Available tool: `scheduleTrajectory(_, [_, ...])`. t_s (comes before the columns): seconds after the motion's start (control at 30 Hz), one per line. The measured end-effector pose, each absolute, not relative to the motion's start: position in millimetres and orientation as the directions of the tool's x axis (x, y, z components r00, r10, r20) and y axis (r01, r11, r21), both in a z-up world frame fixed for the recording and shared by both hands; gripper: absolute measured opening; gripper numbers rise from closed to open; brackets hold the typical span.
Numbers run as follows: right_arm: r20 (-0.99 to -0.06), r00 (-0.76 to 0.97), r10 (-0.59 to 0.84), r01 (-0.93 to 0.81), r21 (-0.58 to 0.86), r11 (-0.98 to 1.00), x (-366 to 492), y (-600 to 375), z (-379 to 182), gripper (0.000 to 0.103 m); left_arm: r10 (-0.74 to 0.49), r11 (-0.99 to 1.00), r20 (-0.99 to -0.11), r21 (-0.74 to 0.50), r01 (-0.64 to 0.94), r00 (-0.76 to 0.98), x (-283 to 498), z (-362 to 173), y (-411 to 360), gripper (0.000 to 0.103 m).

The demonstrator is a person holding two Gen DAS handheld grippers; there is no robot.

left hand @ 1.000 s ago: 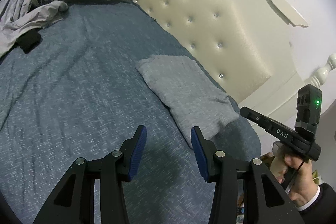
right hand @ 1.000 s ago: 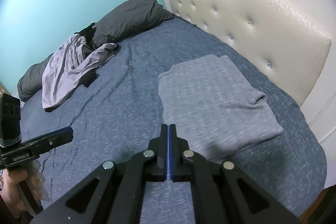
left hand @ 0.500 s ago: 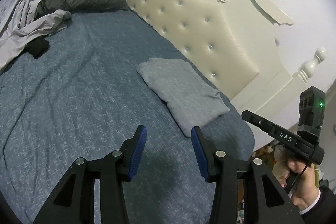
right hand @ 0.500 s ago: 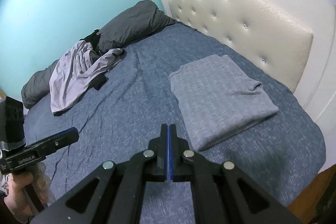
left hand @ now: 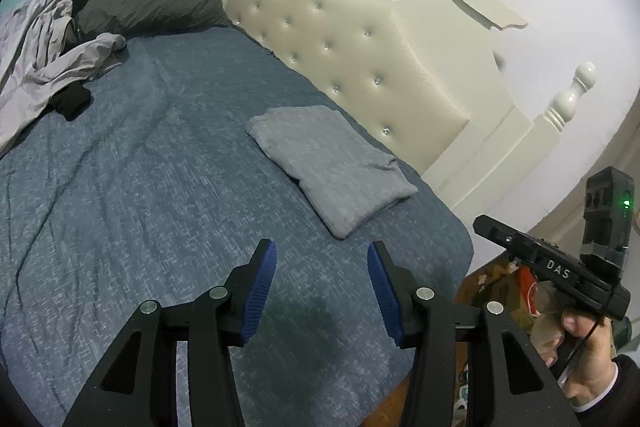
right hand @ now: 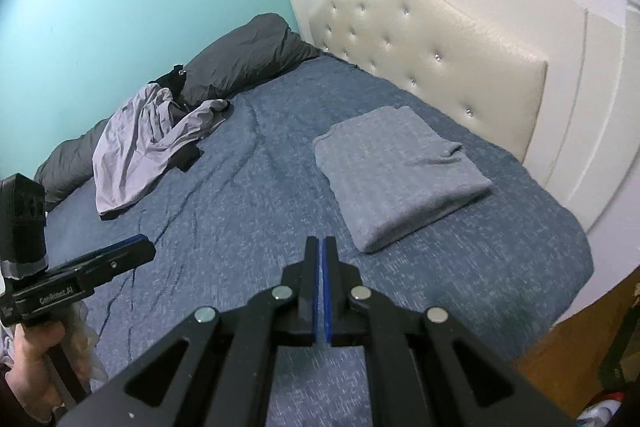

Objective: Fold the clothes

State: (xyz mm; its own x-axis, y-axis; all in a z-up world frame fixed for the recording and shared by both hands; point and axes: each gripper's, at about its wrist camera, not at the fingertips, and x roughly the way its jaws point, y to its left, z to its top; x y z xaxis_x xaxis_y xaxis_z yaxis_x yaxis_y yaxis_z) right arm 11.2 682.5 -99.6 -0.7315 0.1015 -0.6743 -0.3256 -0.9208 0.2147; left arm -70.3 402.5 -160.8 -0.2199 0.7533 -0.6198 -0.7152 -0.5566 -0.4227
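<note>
Clothes are in two states on a blue bedspread (right hand: 248, 227). One grey garment (right hand: 396, 171) lies already folded into a flat, neat rectangle just beside the cream tufted headboard (right hand: 432, 39); whether this session folded it cannot be told. Its long axis runs roughly parallel to the headboard, one short end toward the cameras and the other toward the far pillow. Well apart from the headboard, against the dark pillows (right hand: 244, 51) by the teal wall, a lilac garment (right hand: 140, 143) lies crumpled and loose, with a small black item (right hand: 187, 157) touching it.

Both pieces look soft, light and limp, so they would likely sag and slide if lifted by one point. A pinch at a hem, shoulder or corner with each tool seems the surest hold; on the folded piece, its thick folded edge.

Both tongs hover above the bedspread, away from the headboard, gripping nothing. The left gripper (left hand: 322, 259) has its blue pads spread wide. The right gripper (right hand: 322, 259) has its pads pressed together, empty. A hand (left hand: 584, 355) holds the right tool's handle.
</note>
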Motion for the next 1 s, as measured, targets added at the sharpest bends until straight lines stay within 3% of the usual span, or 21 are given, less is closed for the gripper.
scheduleTrajectory(1.0, [-0.647, -0.744, 0.165, -0.380, 0.208, -0.901, 86, 638, -69, 0.002, 0.774, -0.502, -0.582, -0.327, -0.800, -0.248, -6, -112, 377, 0.061])
